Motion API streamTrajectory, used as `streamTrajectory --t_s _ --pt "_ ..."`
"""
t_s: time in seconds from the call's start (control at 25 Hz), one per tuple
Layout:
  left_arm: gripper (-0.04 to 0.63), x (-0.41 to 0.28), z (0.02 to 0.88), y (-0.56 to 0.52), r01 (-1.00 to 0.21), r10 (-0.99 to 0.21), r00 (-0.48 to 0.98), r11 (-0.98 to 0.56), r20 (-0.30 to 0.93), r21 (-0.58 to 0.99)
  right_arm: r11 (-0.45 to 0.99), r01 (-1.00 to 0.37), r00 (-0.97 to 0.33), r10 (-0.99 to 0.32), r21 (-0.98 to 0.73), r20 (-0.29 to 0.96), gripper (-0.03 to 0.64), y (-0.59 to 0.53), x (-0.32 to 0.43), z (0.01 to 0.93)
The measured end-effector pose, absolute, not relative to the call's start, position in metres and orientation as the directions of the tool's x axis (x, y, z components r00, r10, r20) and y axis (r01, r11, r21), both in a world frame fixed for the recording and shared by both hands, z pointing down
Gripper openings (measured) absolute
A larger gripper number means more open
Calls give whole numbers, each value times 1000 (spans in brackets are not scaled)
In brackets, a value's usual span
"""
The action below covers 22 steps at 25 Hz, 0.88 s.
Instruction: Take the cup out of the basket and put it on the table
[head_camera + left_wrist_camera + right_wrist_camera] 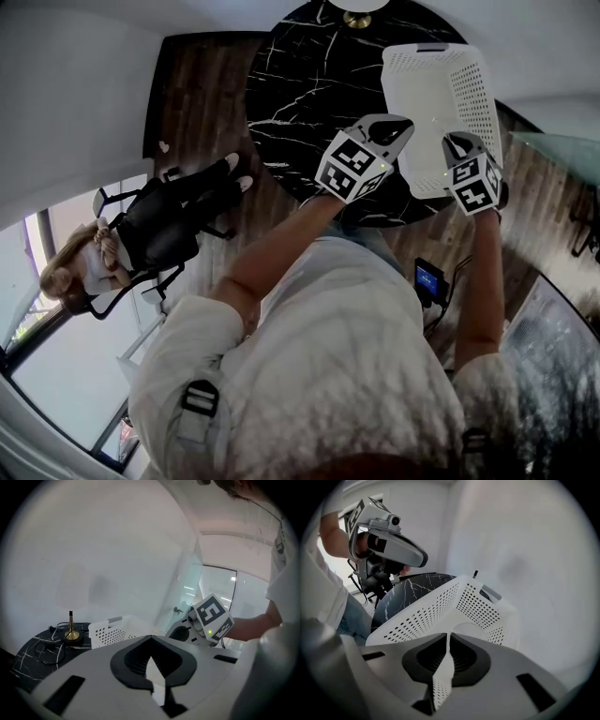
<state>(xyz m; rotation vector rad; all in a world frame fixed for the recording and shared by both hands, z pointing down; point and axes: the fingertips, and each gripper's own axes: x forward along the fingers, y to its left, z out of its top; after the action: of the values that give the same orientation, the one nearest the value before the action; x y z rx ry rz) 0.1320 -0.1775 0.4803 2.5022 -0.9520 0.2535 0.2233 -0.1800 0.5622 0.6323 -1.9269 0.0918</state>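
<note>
White perforated basket (412,58), on black marble table (300,94)

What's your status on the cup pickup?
Both shut, empty: left gripper, right gripper, by the basket. In it a pale round shape, maybe the cup, unconfirmed. Nothing blocking the basket's open top.

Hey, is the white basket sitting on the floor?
No, the white basket stands on the black marble table.
</note>
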Motion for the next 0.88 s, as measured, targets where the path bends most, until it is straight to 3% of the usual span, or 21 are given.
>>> streamTrajectory --t_s 0.88 --pt "6 141 430 -161 -647 -590 762 -703 267 295 829 -453 -309 -490 326 815 26 -159 221 469"
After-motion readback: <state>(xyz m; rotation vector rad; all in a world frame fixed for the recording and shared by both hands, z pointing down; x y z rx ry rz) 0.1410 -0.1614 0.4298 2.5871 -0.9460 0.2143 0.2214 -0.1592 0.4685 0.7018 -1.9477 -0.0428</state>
